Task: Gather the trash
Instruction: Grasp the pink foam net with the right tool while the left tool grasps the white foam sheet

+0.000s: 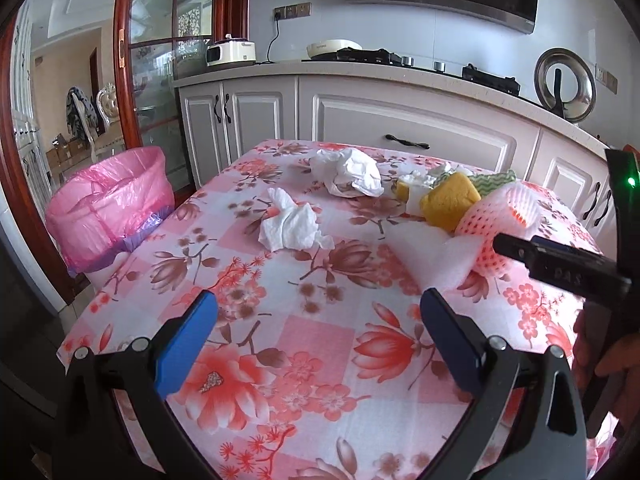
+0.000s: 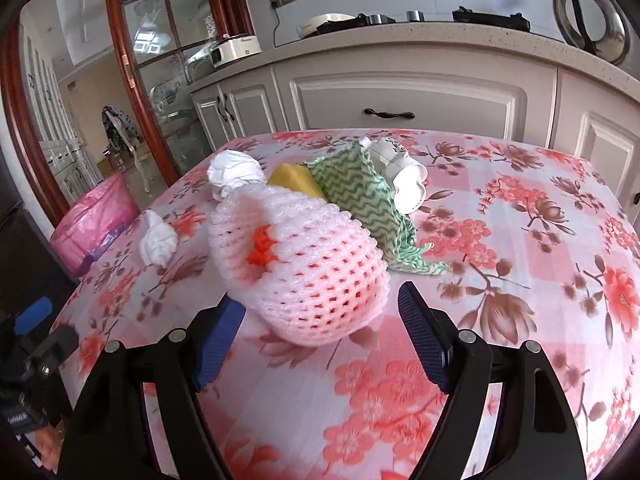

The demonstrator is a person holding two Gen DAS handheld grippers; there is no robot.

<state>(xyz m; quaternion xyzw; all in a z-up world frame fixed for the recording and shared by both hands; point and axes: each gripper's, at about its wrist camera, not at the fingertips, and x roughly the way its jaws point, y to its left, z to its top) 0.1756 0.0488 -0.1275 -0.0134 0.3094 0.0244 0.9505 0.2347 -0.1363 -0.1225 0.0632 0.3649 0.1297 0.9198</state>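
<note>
Trash lies on the floral tablecloth (image 1: pixel 304 344): a crumpled tissue (image 1: pixel 292 224), a larger crumpled paper (image 1: pixel 350 174), a yellow sponge (image 1: pixel 448 200), a green zigzag cloth (image 2: pixel 364 196), a crushed white cup (image 2: pixel 404 176) and a pink foam fruit net (image 2: pixel 304 264). My left gripper (image 1: pixel 318 312) is open above the cloth, short of the tissue. My right gripper (image 2: pixel 320 308) is open, its fingers on either side of the near end of the foam net. The right gripper also shows in the left wrist view (image 1: pixel 560 264).
A bin with a pink liner (image 1: pixel 108 204) stands off the table's left edge, also in the right wrist view (image 2: pixel 96 220). White kitchen cabinets (image 1: pixel 400 120) and a counter with appliances run behind the table. A wood-framed glass door (image 1: pixel 160 72) is at the left.
</note>
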